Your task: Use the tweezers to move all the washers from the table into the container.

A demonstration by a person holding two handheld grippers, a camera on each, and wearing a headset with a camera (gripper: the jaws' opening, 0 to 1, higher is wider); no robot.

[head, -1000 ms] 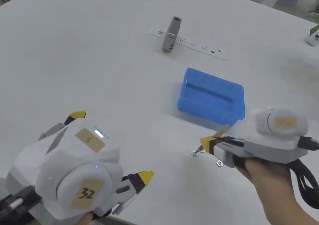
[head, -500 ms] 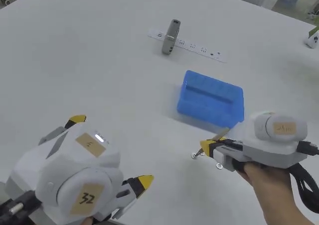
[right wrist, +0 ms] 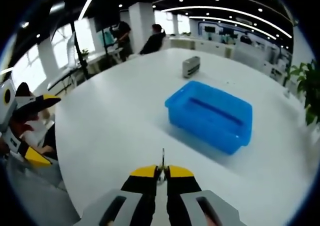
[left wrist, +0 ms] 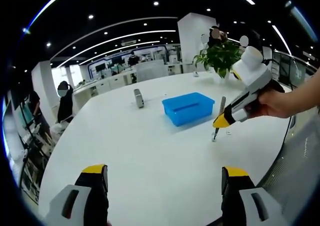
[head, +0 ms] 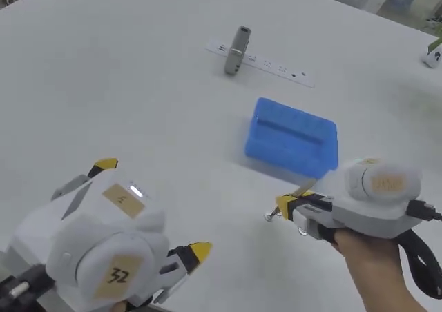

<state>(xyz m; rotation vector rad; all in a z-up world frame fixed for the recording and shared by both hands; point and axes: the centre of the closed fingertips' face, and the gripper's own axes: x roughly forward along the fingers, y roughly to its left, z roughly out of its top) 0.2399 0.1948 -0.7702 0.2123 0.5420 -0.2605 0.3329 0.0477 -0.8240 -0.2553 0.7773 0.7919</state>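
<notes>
Right gripper [right wrist: 161, 172] fingers [right wrist: 144, 173] clamp the thin springy tweezers [head: 271, 215]; left gripper [left wrist: 163, 172] gapes wide, empty. The washer [head: 302, 230] looks tiny, light, slippery: pinch across its rim

A broad, smooth white worktop [head: 124, 84] carries only a few things. A shallow rectangular blue plastic container [head: 292, 139] sits flat on it toward the right, open side up. Beyond the container lies a long flat white power strip [head: 273, 63]. A small upright grey box-shaped device [head: 237, 48] stands at the strip's left end, touching it. On the near side of the container, apart from it, a tiny silvery metal washer [head: 268, 216] rests on the bare surface.
</notes>
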